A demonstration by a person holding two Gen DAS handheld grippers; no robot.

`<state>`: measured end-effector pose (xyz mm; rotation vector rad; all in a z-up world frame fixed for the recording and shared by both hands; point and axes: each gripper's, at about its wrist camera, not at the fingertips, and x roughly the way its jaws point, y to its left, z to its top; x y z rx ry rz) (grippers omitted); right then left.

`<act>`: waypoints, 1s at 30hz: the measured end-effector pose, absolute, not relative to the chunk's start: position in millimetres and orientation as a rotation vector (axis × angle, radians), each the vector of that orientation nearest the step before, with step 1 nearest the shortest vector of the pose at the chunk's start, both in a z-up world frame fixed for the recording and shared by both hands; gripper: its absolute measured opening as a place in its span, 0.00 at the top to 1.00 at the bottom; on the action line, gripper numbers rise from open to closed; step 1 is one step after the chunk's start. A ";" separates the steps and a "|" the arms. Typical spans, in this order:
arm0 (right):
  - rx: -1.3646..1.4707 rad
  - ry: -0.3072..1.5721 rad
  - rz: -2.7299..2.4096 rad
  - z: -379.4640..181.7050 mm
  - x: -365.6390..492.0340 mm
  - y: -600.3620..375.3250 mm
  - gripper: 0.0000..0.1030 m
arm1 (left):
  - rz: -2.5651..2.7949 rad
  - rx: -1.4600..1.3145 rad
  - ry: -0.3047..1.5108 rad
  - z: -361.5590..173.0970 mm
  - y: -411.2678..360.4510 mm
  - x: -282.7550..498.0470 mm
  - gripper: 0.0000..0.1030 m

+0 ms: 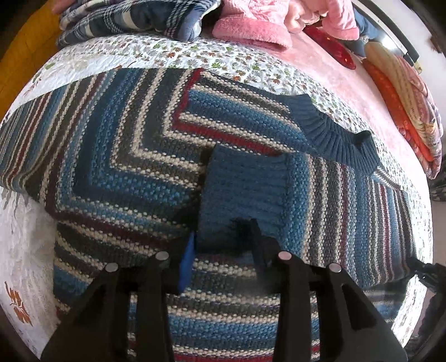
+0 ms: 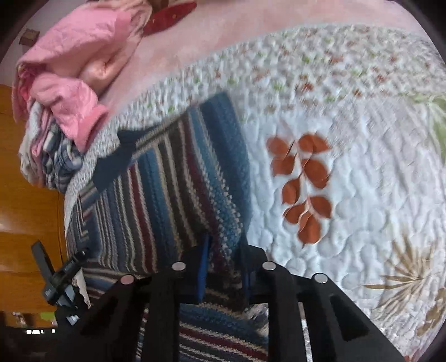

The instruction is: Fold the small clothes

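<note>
A knit sweater (image 1: 117, 156) striped in blue, white, grey and dark red lies spread on the quilted bedspread (image 1: 195, 55). One sleeve is folded across the body, and its ribbed blue cuff (image 1: 340, 139) points right. My left gripper (image 1: 224, 250) is shut on the other sleeve's plain blue cuff (image 1: 242, 189), which lies over the sweater's middle. In the right wrist view the sweater (image 2: 167, 178) runs up and to the left. My right gripper (image 2: 224, 267) is shut on a bunched edge of it, beside the bare quilt (image 2: 348, 167).
A plaid blue garment (image 1: 125, 19) and pink fleece clothes (image 1: 251, 30) are piled at the far edge of the bed. Red and orange cushions (image 1: 395, 97) lie at the right. The pink pile (image 2: 69, 92) sits above a wooden floor (image 2: 28, 222).
</note>
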<state>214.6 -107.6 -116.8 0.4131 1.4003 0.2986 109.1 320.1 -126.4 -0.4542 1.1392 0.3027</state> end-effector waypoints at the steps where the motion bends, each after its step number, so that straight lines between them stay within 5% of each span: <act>1: 0.427 1.382 0.284 -110.4 215.8 -112.1 0.93 | 0.303 -0.457 1.136 -126.5 317.8 110.4 0.62; 9: 0.133 1.393 0.137 -106.1 221.1 -109.3 1.00 | 0.312 -0.396 1.143 -130.9 301.3 118.1 0.50; 15: 0.261 1.342 0.290 -91.1 222.4 -102.0 0.87 | 0.345 -0.413 1.064 -94.7 317.6 105.7 0.50; 20: 0.336 1.386 0.426 -99.7 218.0 -76.3 0.86 | 0.233 -0.387 1.021 -69.6 298.8 102.0 0.49; 30: 0.300 1.483 0.355 -137.1 210.2 -72.9 0.86 | 0.203 -0.354 1.190 -133.5 285.2 110.1 0.48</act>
